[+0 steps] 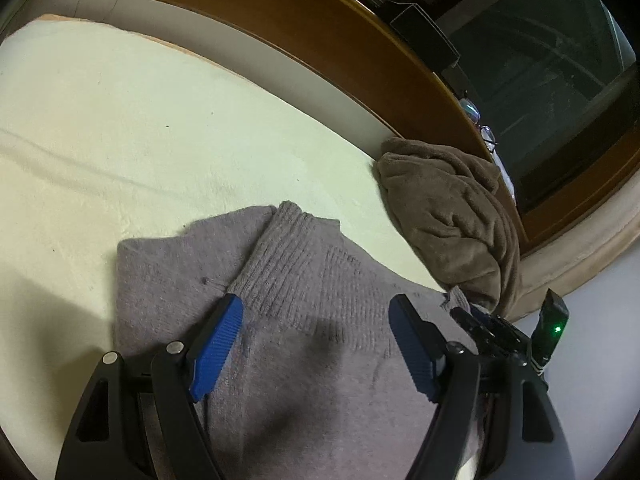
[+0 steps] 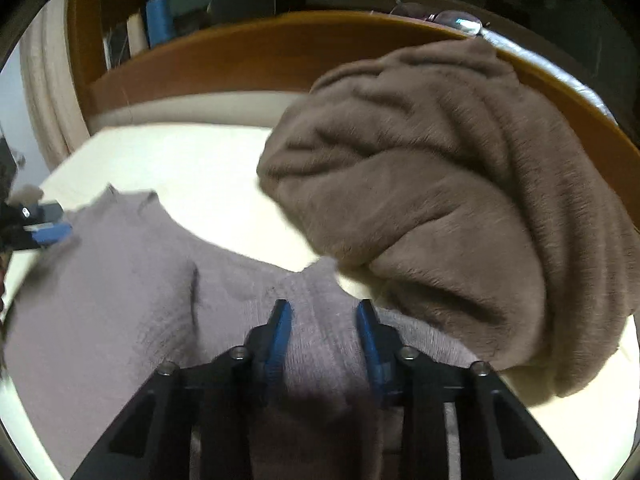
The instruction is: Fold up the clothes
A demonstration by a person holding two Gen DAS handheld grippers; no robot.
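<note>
Sweater [image 1: 304, 320], grey knit, was spread beneath the wide-spread left gripper [image 1: 316, 320]. A raised fold was bracketed, uncompressed, by the right gripper [image 2: 325, 320].

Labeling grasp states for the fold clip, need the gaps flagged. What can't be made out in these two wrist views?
- Grey sweater: lower part cut off by the bottom edge and hidden by the left gripper, left wrist view.
- Right gripper: whether it pinches the knit between its fingers; blur, right wrist view.
- Brown fleece: garment type unclear; bunched.
- Glasses: small.
</note>
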